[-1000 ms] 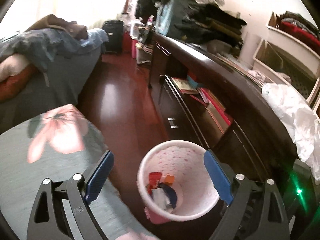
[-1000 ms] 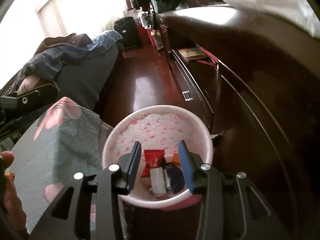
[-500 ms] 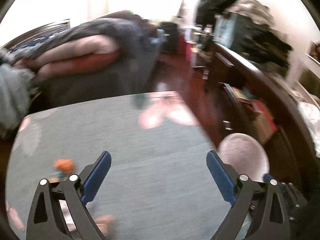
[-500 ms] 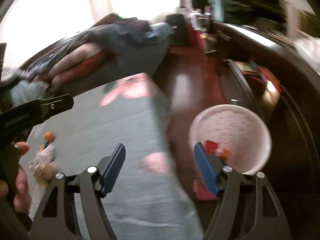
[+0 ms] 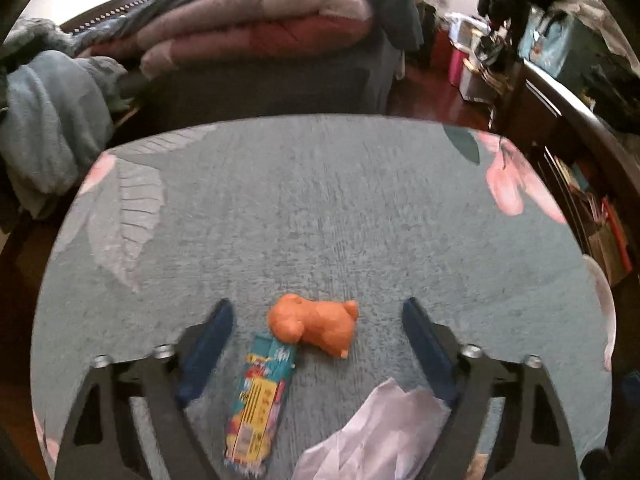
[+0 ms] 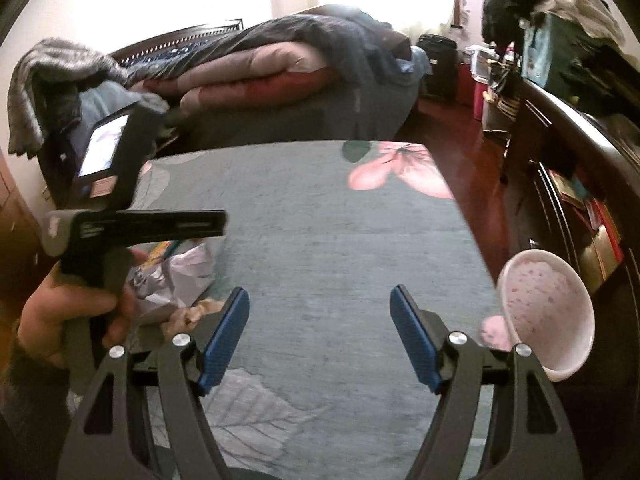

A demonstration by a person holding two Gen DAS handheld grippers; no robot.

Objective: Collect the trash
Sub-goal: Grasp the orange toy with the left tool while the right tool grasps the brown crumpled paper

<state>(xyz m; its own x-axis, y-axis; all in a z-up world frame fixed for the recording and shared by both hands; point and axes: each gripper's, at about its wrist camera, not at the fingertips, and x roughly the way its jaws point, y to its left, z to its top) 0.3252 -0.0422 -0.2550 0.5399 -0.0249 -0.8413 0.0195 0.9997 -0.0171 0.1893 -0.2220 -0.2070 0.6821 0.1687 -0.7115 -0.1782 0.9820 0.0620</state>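
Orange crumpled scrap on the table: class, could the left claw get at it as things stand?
Probably yes. The left claw is open, and the orange scrap lies between its fingers. Only the colourful wrapper touches it.

Black claw [image 6: 318,334] frames, blue ribbed pads [image 6: 224,336], silver screws; bare-skinned hand [image 6: 68,312]

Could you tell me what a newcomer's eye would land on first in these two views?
Most likely the bright orange crumpled lump on the grey-green flowered cloth, lying between the open fingers of the left claw, its near edge touching a colourful snack wrapper. A crumpled white paper lies just right of the wrapper. In the right wrist view, the open, empty right claw points across the cloth, with the pink speckled trash bin past the cloth's right edge.
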